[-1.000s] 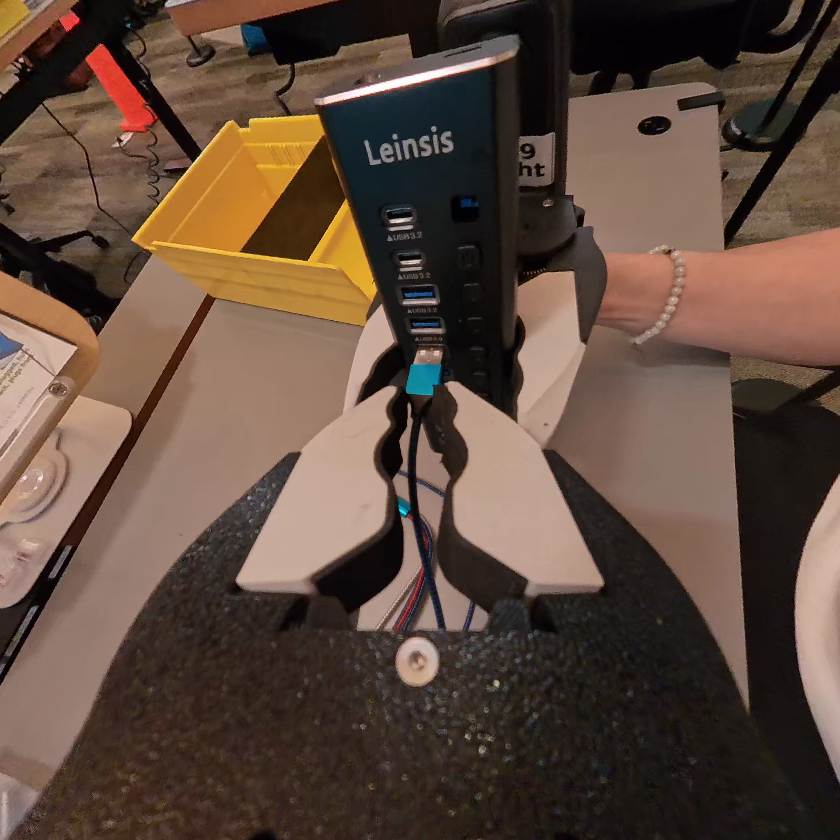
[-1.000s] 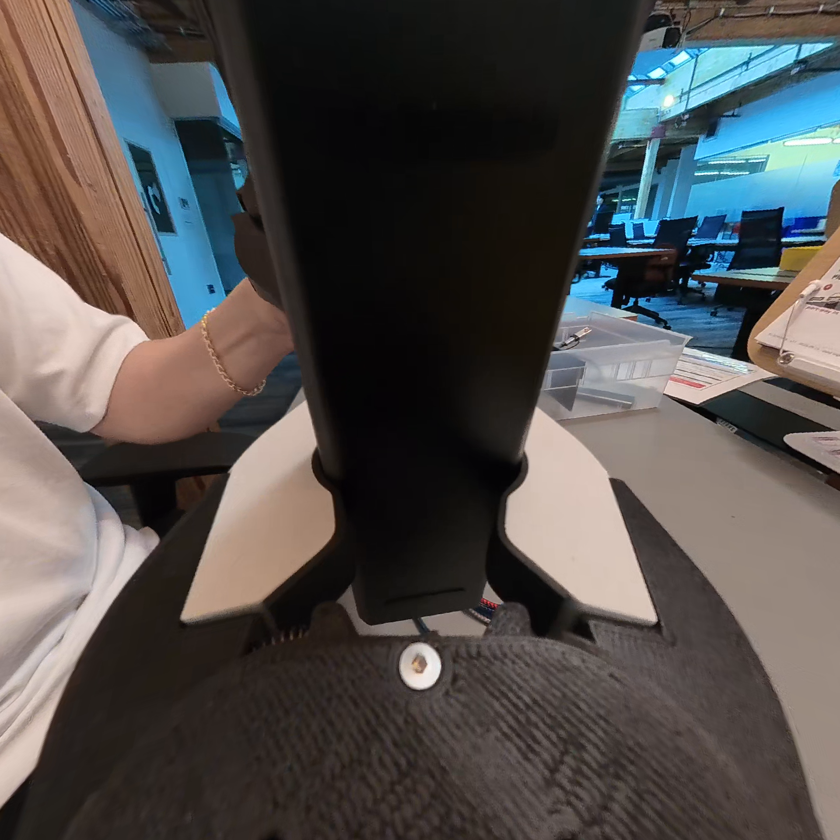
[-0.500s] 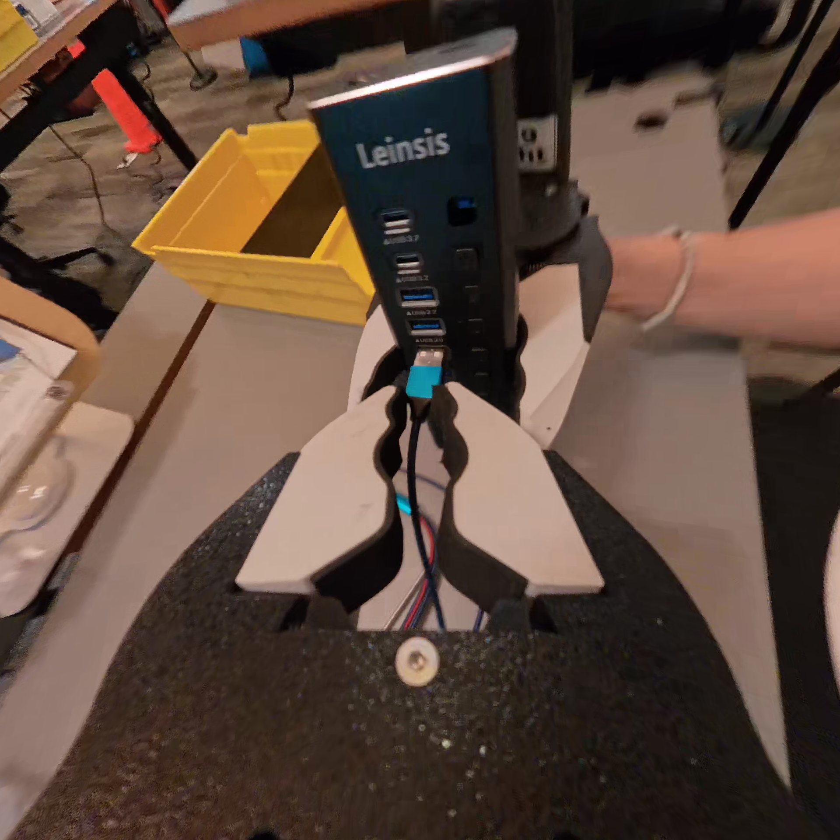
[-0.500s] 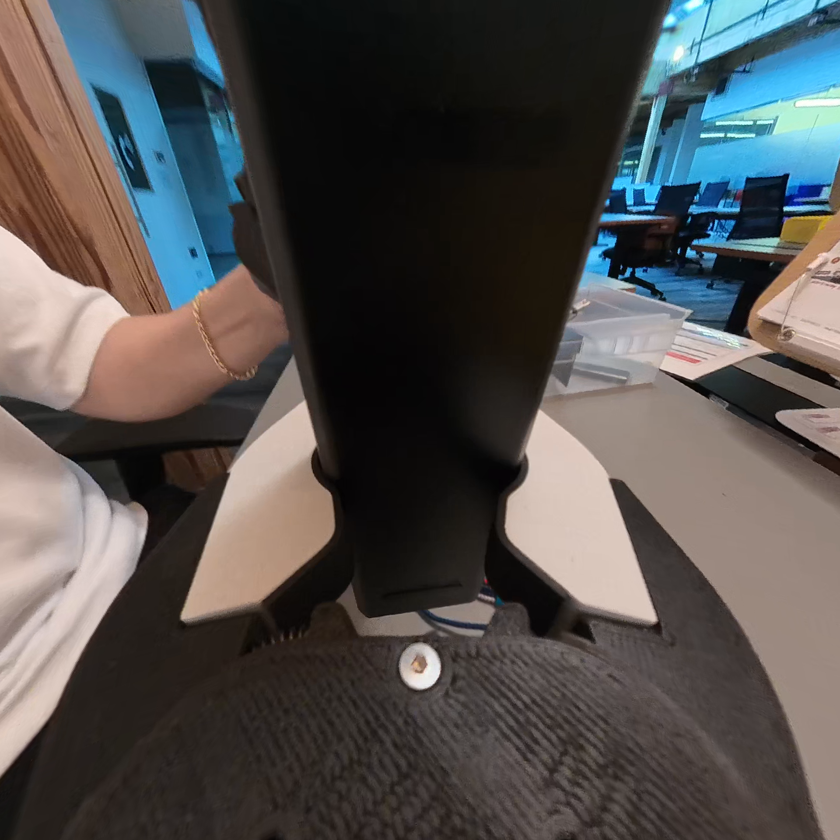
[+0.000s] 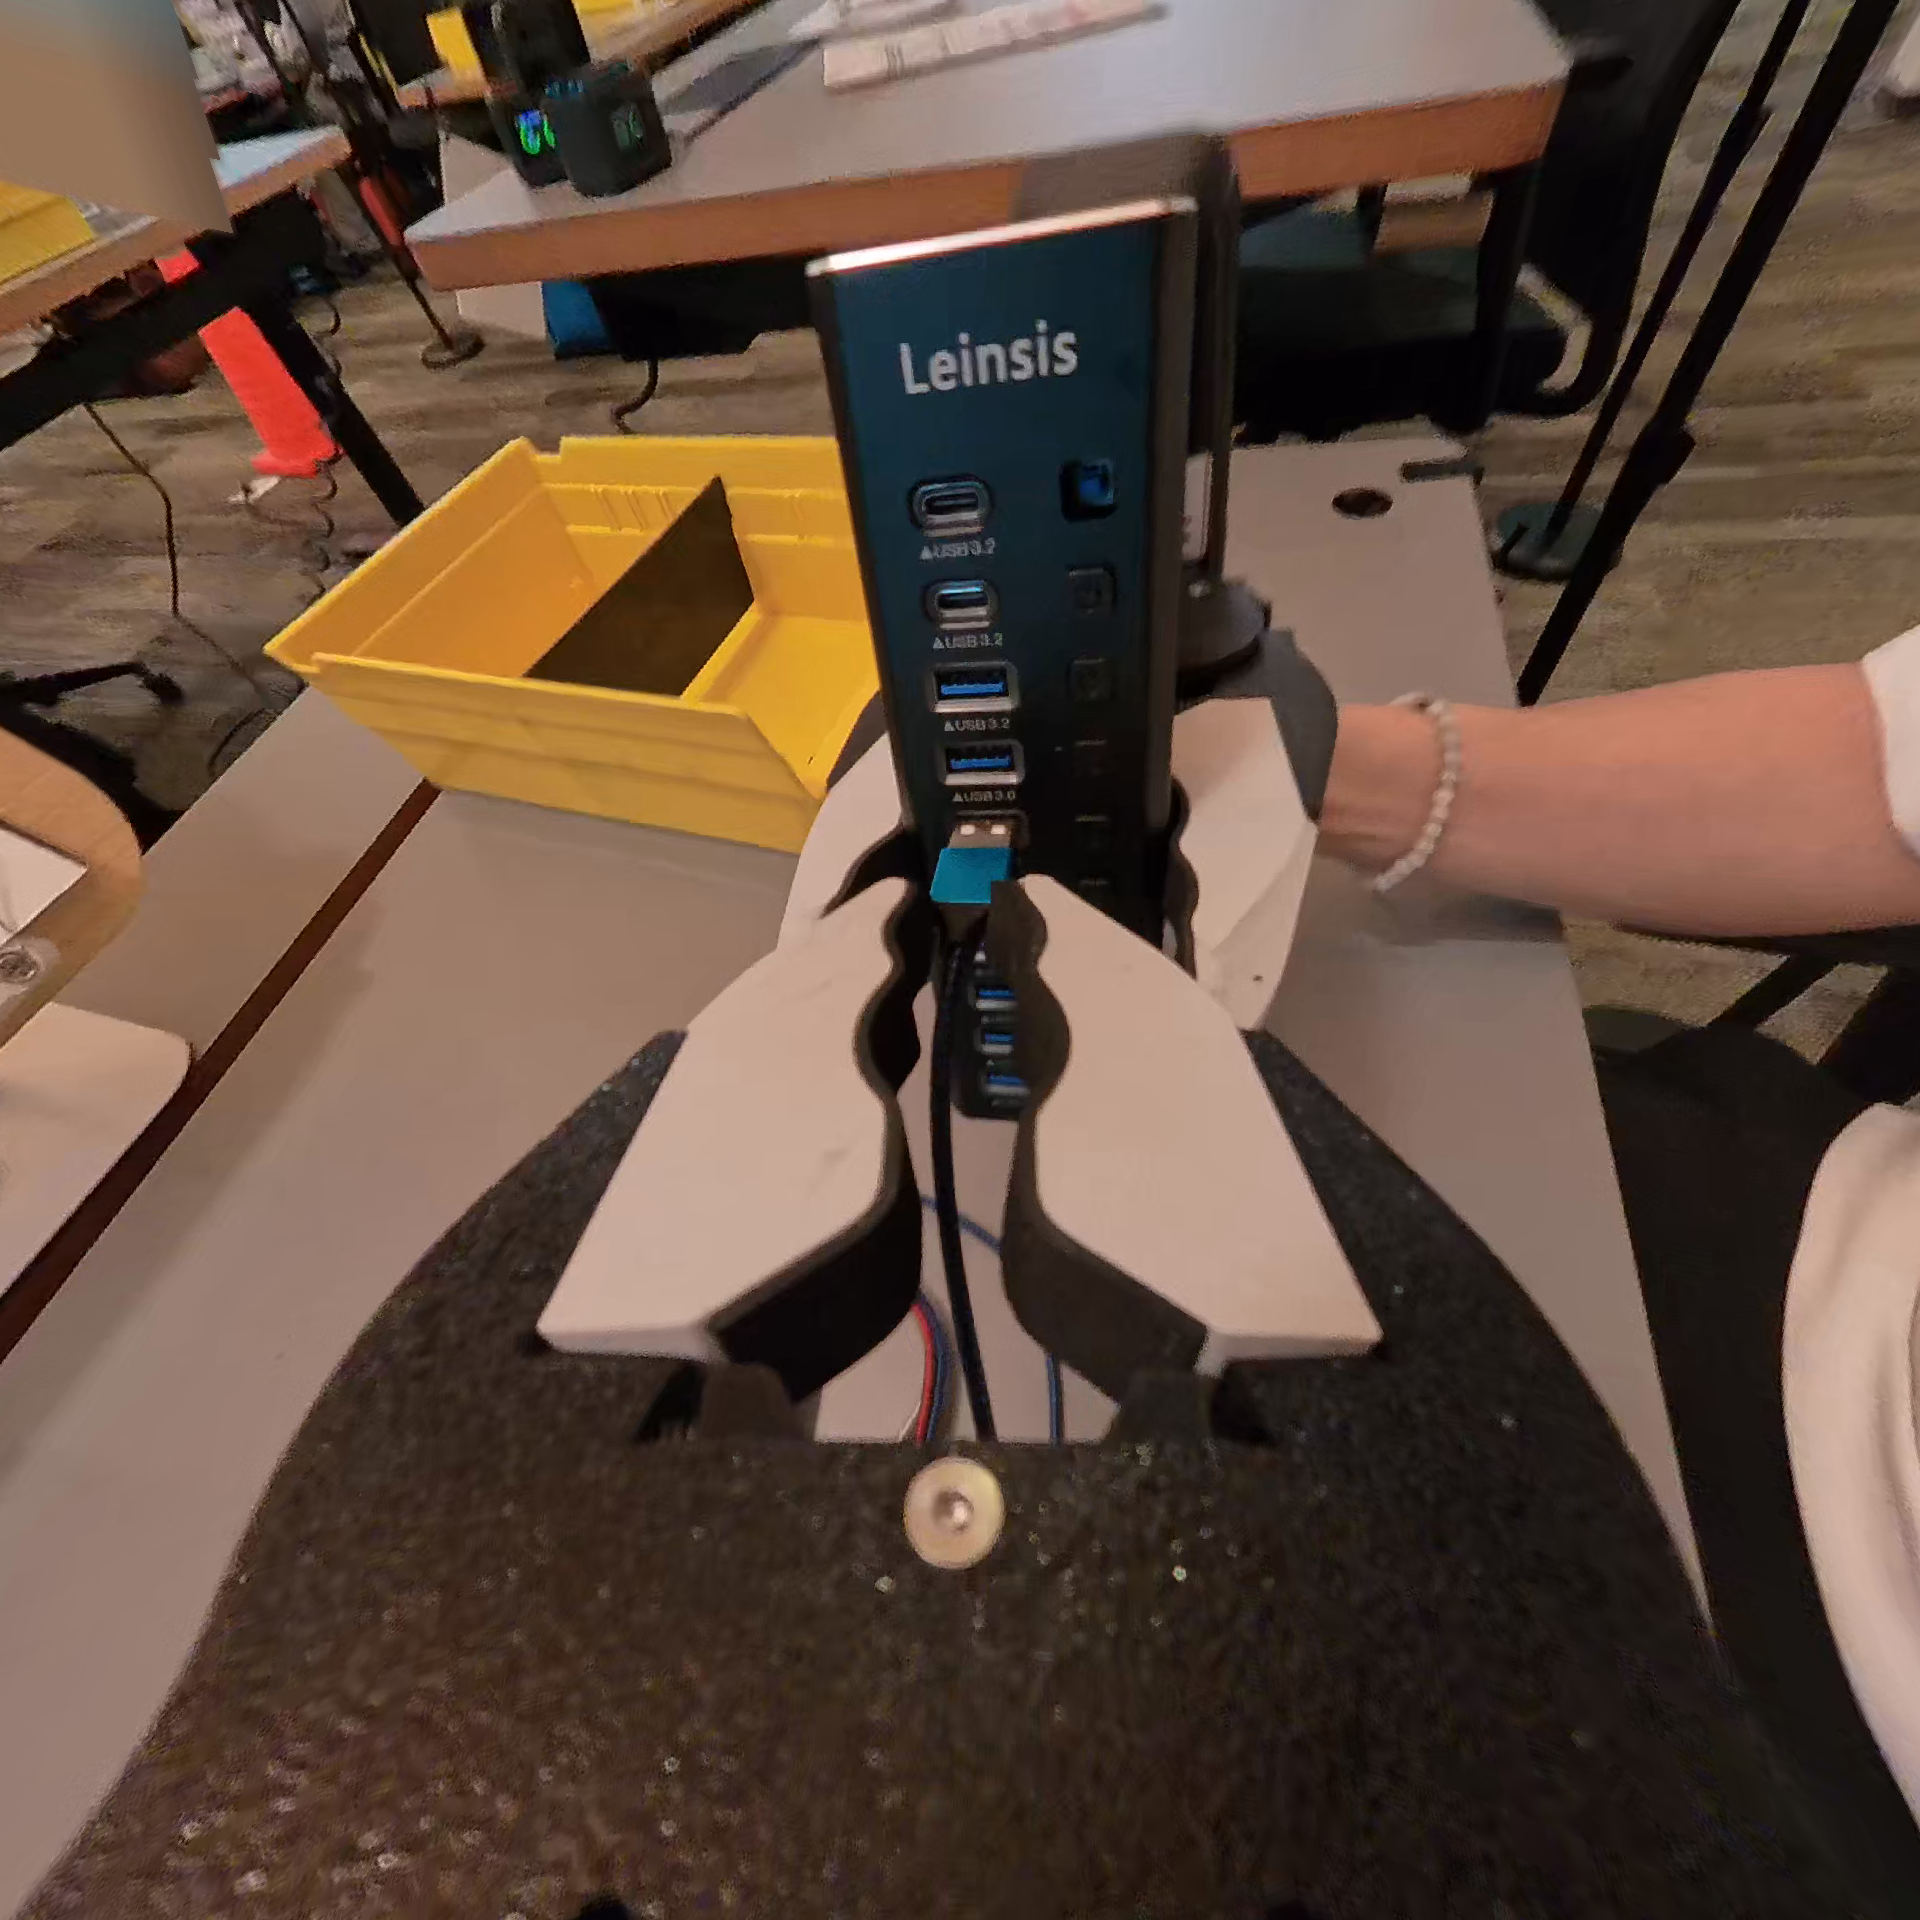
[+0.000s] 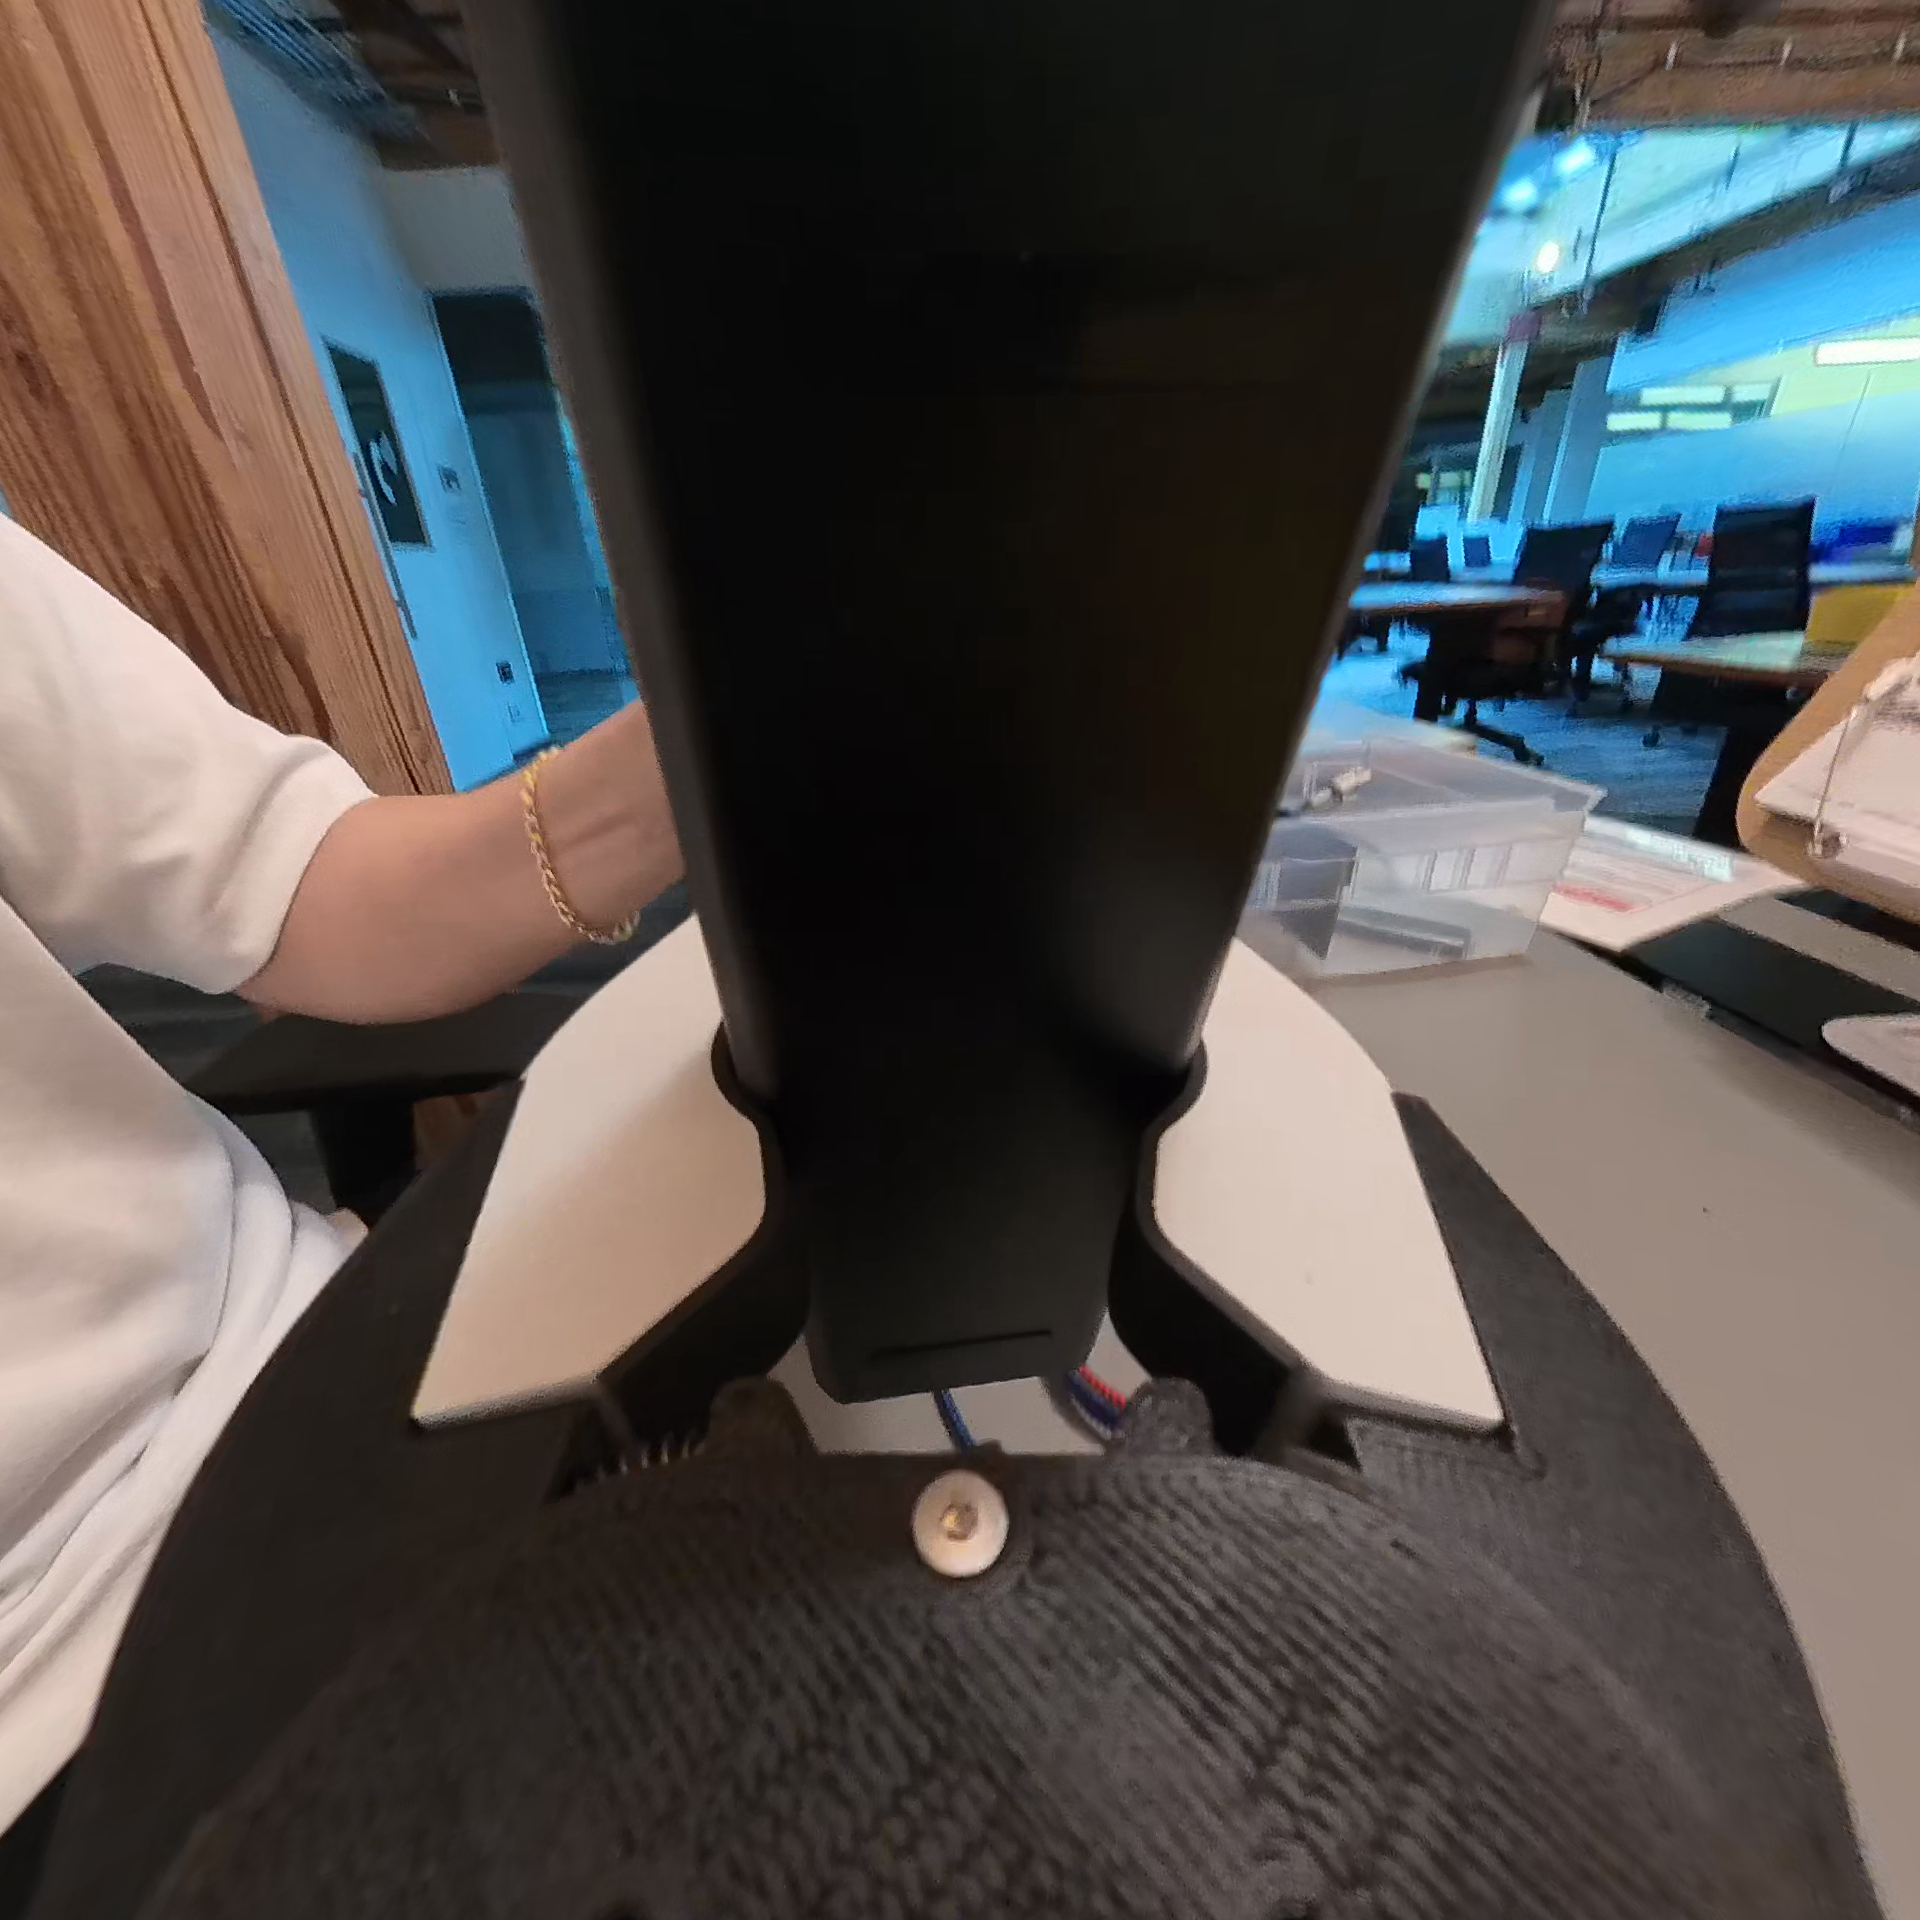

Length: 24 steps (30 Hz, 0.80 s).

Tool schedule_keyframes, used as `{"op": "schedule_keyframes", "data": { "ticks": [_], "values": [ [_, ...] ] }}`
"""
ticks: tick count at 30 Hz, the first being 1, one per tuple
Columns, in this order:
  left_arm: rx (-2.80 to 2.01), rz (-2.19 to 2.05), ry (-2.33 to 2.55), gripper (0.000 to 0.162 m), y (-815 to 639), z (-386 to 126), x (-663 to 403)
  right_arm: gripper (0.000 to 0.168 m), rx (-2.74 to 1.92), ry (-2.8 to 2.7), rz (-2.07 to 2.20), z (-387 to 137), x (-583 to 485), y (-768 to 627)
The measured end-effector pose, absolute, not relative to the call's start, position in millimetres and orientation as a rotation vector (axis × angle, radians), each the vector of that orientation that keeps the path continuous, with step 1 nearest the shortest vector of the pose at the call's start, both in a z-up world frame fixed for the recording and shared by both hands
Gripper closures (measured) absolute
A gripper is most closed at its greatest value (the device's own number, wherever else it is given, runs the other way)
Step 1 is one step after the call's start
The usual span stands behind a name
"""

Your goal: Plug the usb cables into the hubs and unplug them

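Note:
A dark upright USB hub (image 5: 997,561) with a column of ports stands clamped in my right gripper (image 6: 961,1055), whose white fingers (image 5: 1242,831) show behind it in the left wrist view. In the right wrist view the hub's black back (image 6: 966,623) fills the middle. My left gripper (image 5: 966,909) is shut on a black USB cable just below its blue plug (image 5: 971,875). The plug's metal tip sits at one of the hub's middle ports; how deep it is in, I cannot tell. The cable (image 5: 951,1195) runs back between the fingers.
A yellow bin (image 5: 582,665) stands on the grey table (image 5: 416,1039) left of the hub. Red and blue loose cables (image 5: 930,1351) lie under my left gripper. A person's arm (image 5: 1610,800) reaches in from the right. A clear plastic box (image 6: 1434,862) and a clipboard (image 6: 1849,790) stand farther off. Only a small space, under 4 cm, lies between the two pairs of fingers.
The left view has tilted up and the hub sits lower in it, with more low ports showing between the fingers. The plug stays at the same port. Both grips hold.

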<state>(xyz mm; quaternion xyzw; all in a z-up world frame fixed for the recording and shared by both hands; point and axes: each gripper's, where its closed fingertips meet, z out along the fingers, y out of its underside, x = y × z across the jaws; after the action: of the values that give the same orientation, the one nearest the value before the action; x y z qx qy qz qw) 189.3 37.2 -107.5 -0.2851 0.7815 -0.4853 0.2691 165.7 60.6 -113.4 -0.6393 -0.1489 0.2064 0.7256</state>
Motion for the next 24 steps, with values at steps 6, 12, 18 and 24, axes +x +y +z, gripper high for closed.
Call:
{"op": "schedule_keyframes", "data": {
  "ticks": [6,12,18,24],
  "values": [
    [-0.537,-1.463,1.957,0.140,25.0,-87.1,178.2,0.094,-1.292,-0.367,0.413,-91.9,160.6,53.3],
    [-0.527,-1.483,1.957,0.135,21.2,-83.3,173.8,0.094,-1.312,-0.385,0.391,-96.4,160.0,54.7],
    [-0.563,-1.513,1.933,0.139,26.9,-81.8,174.3,0.094,-1.293,-0.422,0.395,-91.4,149.6,53.8],
    [-0.545,-1.487,1.959,0.143,25.1,-85.9,169.7,0.094,-1.268,-0.420,0.403,-85.7,149.0,50.7]
  ]
}}
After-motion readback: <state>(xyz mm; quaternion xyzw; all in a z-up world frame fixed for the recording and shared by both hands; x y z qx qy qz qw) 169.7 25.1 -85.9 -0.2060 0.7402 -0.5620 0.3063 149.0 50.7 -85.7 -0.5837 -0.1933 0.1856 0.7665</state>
